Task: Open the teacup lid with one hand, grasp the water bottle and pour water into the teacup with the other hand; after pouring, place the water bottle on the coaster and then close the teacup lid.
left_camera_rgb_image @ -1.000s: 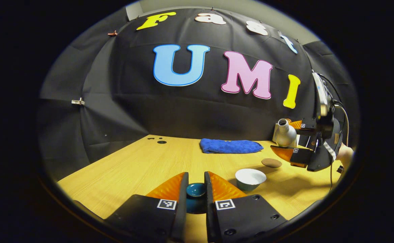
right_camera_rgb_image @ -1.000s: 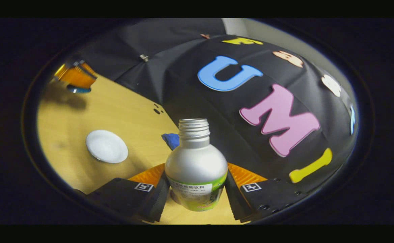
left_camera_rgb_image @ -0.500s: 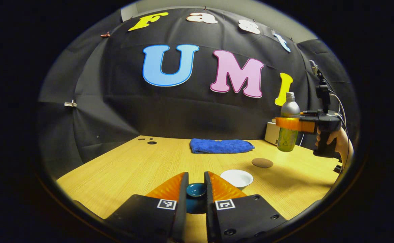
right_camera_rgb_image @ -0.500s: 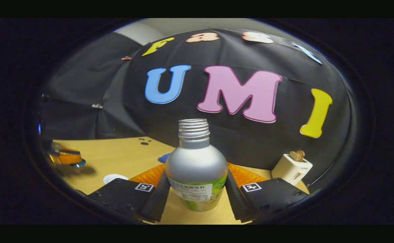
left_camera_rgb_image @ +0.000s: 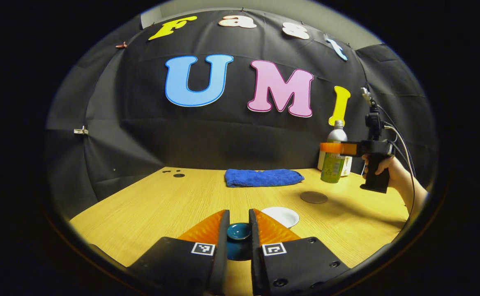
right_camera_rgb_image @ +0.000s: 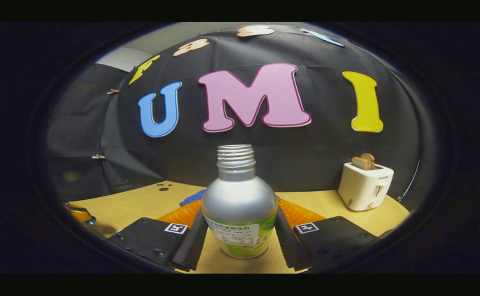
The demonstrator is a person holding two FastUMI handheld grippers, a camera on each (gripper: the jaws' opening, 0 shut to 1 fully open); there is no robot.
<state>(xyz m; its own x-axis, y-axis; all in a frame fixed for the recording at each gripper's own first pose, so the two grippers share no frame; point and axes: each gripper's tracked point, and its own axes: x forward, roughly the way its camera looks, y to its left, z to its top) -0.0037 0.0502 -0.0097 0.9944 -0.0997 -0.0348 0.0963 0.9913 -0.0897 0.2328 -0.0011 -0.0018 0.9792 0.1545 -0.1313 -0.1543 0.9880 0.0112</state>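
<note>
Bottle [right_camera_rgb_image: 239, 205] upright, clamped in right claw [right_camera_rgb_image: 240, 230], held above tabletop [left_camera_rgb_image: 162, 205] near coaster [left_camera_rgb_image: 313, 197] — ready to set down. Left claw [left_camera_rgb_image: 238, 230] pinches lid [left_camera_rgb_image: 238, 231] clear of open teacup [left_camera_rgb_image: 281, 216] — kept off for pouring.

Nothing is reading clearly here. The water bottle [right_camera_rgb_image: 239, 213] is carrying a printed label whose characters are coming out too small to make out. The toaster [right_camera_rgb_image: 365, 187] is showing a tiny front mark, likewise illegible.
</note>
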